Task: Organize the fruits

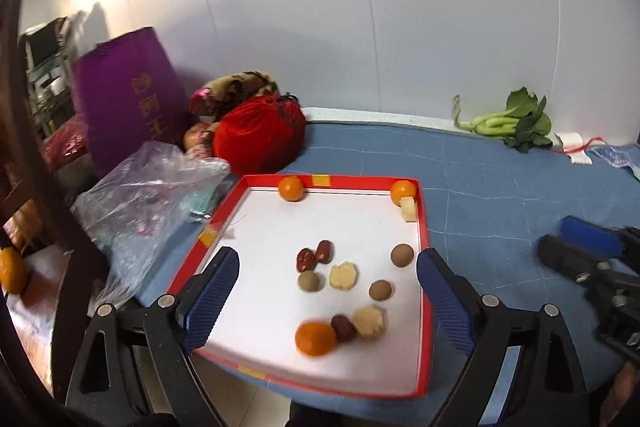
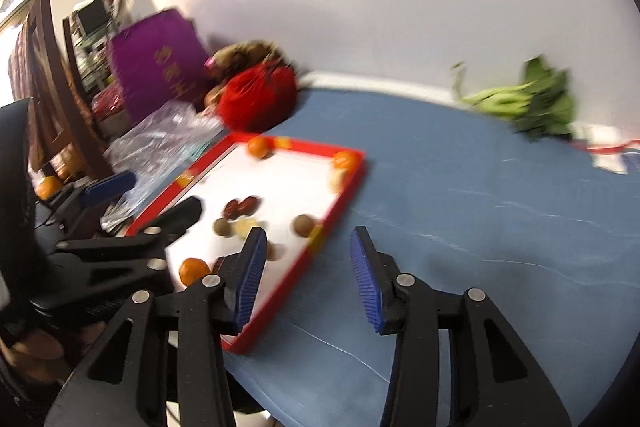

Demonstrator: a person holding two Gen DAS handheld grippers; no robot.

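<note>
Both tools are wide open and hold nothing. One is the left gripper (image 1: 328, 267), which hangs over the near end of the red tray (image 1: 424, 227), with its 2 blue ribbed fingers (image 1: 212, 291) spread almost as wide as the tray. It looks ready to come down on a fruit. The right gripper (image 2: 308, 275) waits off to the side, over the blue cloth (image 2: 480, 207), near the tray's edge, so it is not in the way.

All the fruit sits mixed up on the tray's flat white floor. The red rim is low and keeps round things from rolling off. 2 oranges rest against the far rim, one (image 1: 291, 188) at the left and one (image 1: 403, 191) in the corner. A third orange (image 1: 315, 338) lies near, touching a dark red date (image 1: 343, 327). The oranges are smooth, shiny and round.

2 more dates (image 1: 314, 255) lie side by side. They are wrinkly and long. 3 brown balls (image 1: 402, 255) look dull and hard. The pale lumps (image 1: 343, 275) look bumpy and dry.

Green leafy stalks (image 1: 508, 123) lie far back on the cloth, well apart from the tray.
</note>
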